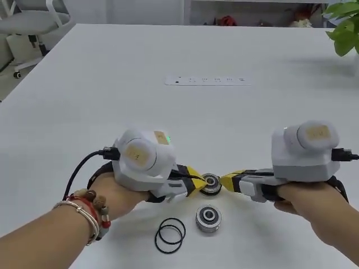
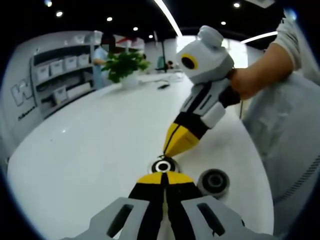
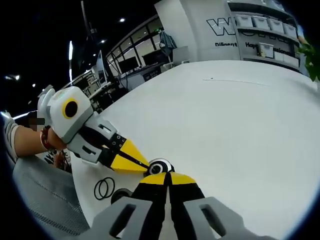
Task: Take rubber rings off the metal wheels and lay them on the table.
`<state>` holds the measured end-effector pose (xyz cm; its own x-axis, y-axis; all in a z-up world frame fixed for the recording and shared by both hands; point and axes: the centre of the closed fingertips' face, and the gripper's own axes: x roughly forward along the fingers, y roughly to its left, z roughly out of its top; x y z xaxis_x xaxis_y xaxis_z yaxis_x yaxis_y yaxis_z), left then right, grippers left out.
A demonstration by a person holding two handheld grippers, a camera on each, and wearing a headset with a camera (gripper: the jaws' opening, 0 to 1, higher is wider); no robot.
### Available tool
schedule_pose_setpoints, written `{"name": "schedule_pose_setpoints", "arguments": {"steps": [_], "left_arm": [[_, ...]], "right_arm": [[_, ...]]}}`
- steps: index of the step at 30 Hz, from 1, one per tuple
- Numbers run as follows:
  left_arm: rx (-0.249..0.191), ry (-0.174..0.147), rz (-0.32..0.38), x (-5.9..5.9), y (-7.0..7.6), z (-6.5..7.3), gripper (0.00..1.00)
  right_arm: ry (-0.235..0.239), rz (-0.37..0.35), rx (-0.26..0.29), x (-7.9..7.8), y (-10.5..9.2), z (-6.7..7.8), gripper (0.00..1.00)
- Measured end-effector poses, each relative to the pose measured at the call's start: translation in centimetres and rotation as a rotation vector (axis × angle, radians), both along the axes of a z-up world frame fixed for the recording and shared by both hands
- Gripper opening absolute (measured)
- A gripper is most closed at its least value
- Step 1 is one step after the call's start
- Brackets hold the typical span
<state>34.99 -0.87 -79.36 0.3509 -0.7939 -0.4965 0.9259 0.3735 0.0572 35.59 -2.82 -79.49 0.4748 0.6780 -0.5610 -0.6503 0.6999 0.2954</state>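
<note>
A metal wheel [image 1: 211,183] with a dark rubber rim lies on the white table [image 1: 168,123], pinched from both sides. My left gripper [image 1: 194,182] is shut on its left edge and my right gripper [image 1: 226,180] is shut on its right edge. In the left gripper view my own jaws [image 2: 163,176] meet at the wheel [image 2: 162,165], with the right gripper [image 2: 170,148] opposite. In the right gripper view my own jaws [image 3: 167,176] close on the wheel [image 3: 160,165], facing the left gripper [image 3: 144,167]. A second wheel [image 1: 208,217] lies nearer me, beside two loose black rubber rings [image 1: 170,232].
A flat white power strip [image 1: 206,80] lies mid-table further back. A green plant [image 1: 345,25] stands at the far right corner and an office chair [image 1: 33,22] at the far left. Wide bare tabletop stretches beyond the grippers.
</note>
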Motion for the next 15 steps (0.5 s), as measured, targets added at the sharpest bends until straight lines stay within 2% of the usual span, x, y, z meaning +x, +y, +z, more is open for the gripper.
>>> {"name": "schedule_pose_setpoints", "arguments": {"steps": [15], "left_arm": [[-0.002,0.001,0.005,-0.02,-0.04,0.03,0.01]], "right_arm": [[-0.015,0.036,0.002,-0.26,0.73,0.46,0.0]]}}
